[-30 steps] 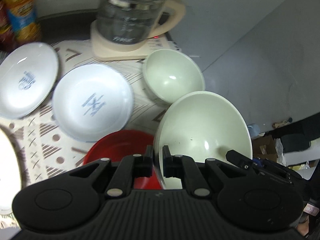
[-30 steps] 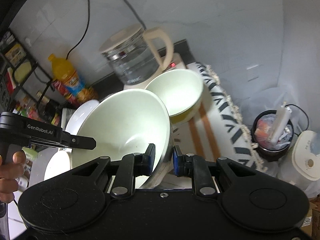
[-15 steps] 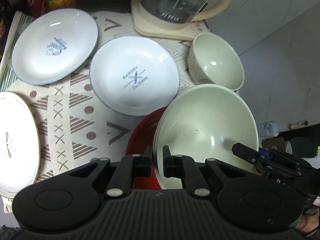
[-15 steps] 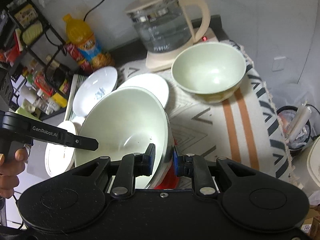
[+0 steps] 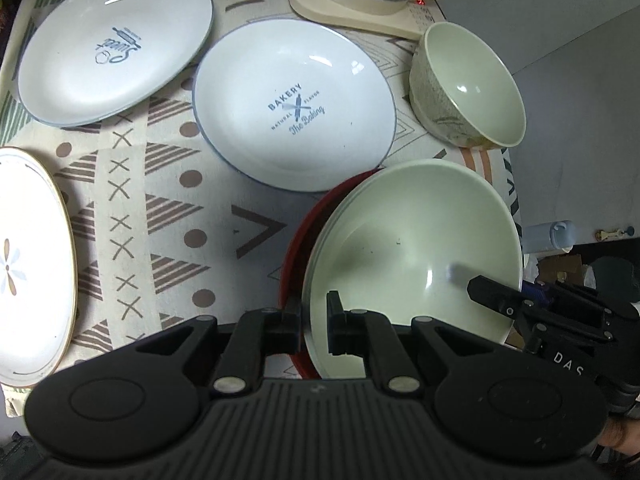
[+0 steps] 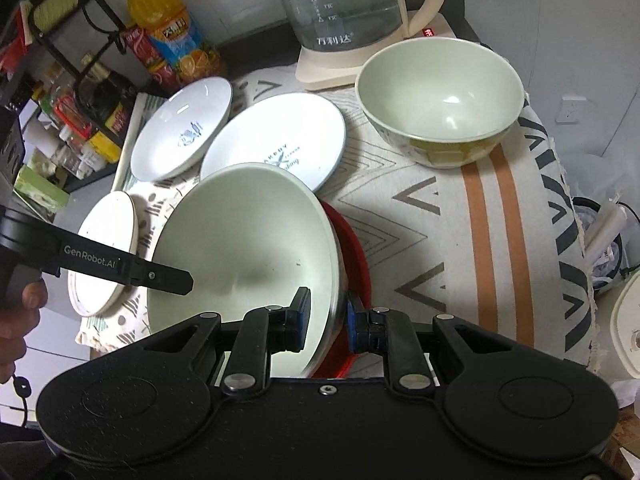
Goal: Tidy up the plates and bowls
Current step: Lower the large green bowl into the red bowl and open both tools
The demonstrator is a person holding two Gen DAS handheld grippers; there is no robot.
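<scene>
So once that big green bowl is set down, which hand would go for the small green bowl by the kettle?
Probably the right. The right gripper clamps the big bowl by the rim nearer the small bowl; the left gripper holds the far rim and would have to cross over it.

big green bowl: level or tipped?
Tipped. The big green bowl leans over the red dish, its rim pinched by both grippers.
</scene>
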